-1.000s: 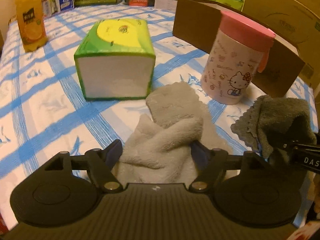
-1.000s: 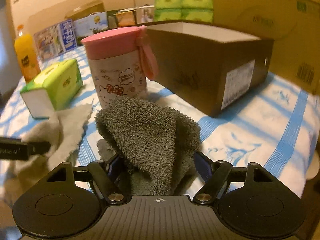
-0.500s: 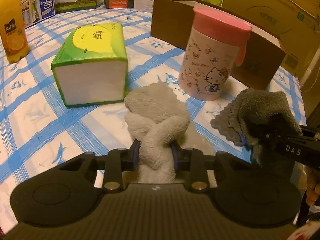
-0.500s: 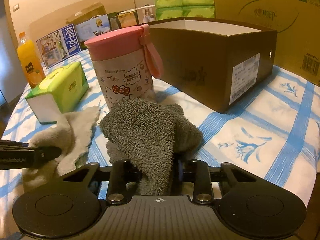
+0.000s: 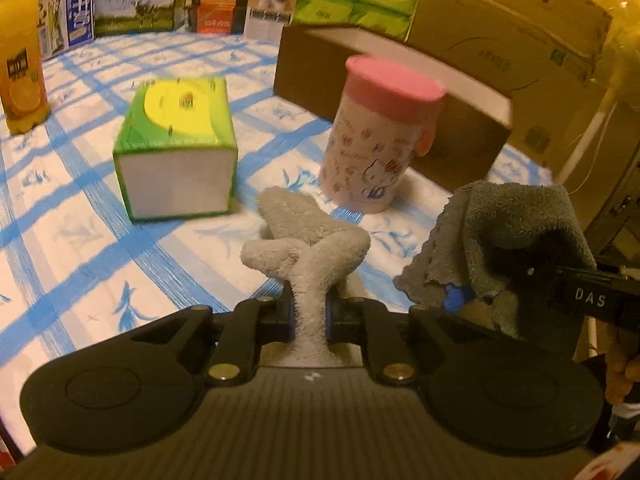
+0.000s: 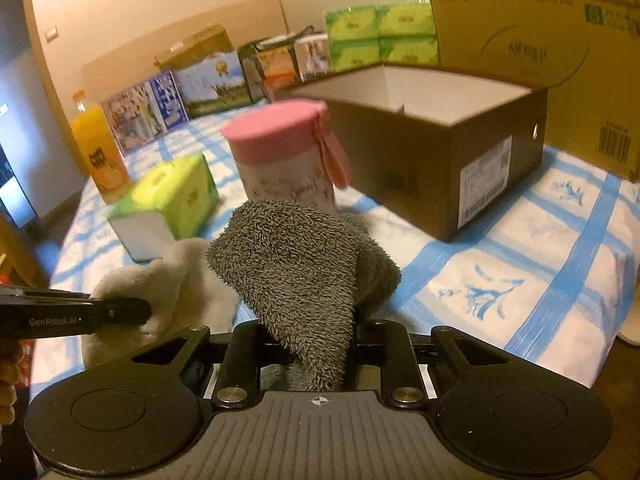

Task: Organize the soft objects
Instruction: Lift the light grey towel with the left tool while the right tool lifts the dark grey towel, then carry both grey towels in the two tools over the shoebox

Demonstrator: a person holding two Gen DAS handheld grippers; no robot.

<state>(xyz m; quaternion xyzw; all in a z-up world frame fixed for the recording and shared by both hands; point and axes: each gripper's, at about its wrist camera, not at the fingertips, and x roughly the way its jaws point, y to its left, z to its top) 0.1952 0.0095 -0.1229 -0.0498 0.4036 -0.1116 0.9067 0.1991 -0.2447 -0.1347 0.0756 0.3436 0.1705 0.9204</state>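
Two cloths, one light cloth (image 5: 308, 248) and one dark cloth (image 6: 296, 264), each pinched.

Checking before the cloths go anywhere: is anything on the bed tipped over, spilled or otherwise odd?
Nothing stands out. The pink-lidded cup, tissue pack and juice bottle stand upright, with no spill visible. The brown box sits open. The two cloths are bunched only because the jaws pinch them.

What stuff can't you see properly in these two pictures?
- Inside of the open brown cardboard box: right wrist view, near wall hides its floor.
- Print on the pink-lidded white cup: both views, motion blur.
- Lower end of the dark grey fluffy towel: right wrist view, behind the right gripper.
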